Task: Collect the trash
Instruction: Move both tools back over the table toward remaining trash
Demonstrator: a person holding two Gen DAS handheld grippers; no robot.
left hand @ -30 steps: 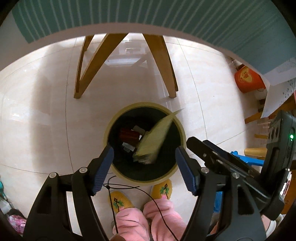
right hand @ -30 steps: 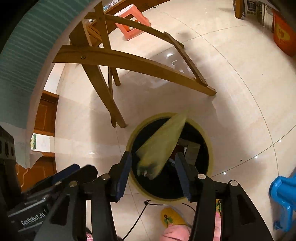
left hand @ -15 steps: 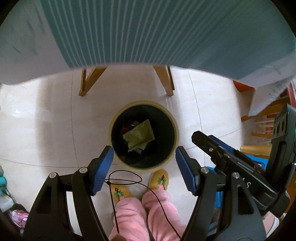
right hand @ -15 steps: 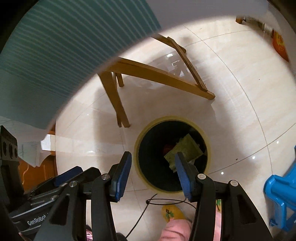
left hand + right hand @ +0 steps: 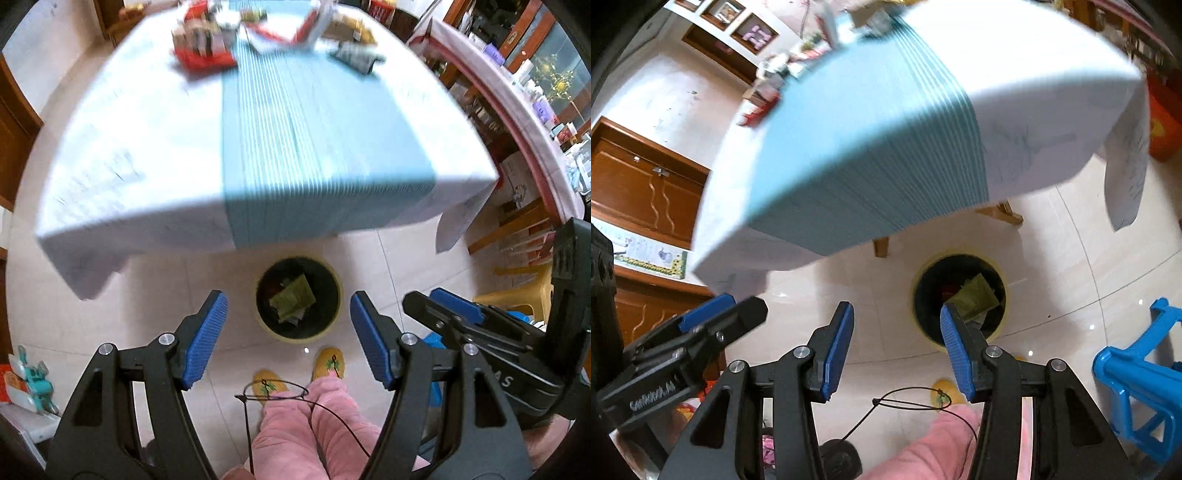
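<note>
**A:** Where's the trash now?

**B:** Green wrapper (image 5: 293,298) sits in the bin (image 5: 297,334) on the floor, right below me. Both hand-held grippers, left (image 5: 288,339) and right (image 5: 897,345), have jaws apart, nothing between them.

**A:** Next?

**B:** More litter (image 5: 204,44) lies at the tabletop's (image 5: 325,122) far end, ahead and above the bin. Left looks nearer, I'd guess. Open room across the cloth.

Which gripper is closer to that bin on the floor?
Hard to say. The bin sits centred beyond the left gripper, and right of centre beyond the right gripper; both hang open above it.
</note>
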